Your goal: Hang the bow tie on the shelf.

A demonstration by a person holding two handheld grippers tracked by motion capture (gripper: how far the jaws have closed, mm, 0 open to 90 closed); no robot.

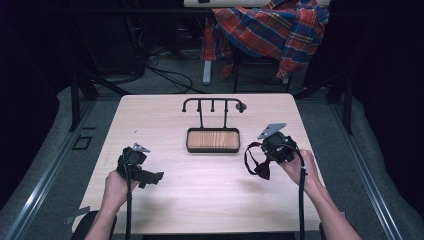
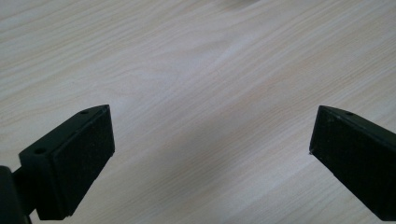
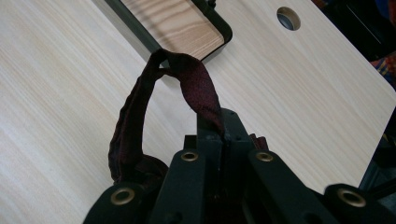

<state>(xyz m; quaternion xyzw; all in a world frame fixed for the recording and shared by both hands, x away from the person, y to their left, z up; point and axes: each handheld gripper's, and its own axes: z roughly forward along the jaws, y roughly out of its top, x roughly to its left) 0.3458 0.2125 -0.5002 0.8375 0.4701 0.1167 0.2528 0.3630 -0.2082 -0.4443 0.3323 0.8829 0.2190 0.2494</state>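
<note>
high view: left gripper (image 1: 150,176) low at near left of table (image 1: 165,107), jaws spread wide over bare wood. right gripper (image 1: 263,150) at near right, jaws pressed together, pinching strap of dark red bow tie (image 1: 262,169), loop dangling just above tabletop. farther back, mid-table, black rack (image 1: 213,106) with wooden tray base. beyond table, plaid shirt (image 1: 270,27) draped on chair.

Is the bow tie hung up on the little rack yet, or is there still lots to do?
Not yet. Done: the right gripper has picked up the dark red bow tie by its strap. In hand: it hangs above the table. Left: probably hanging it on the empty black rack. The left gripper is open.
</note>
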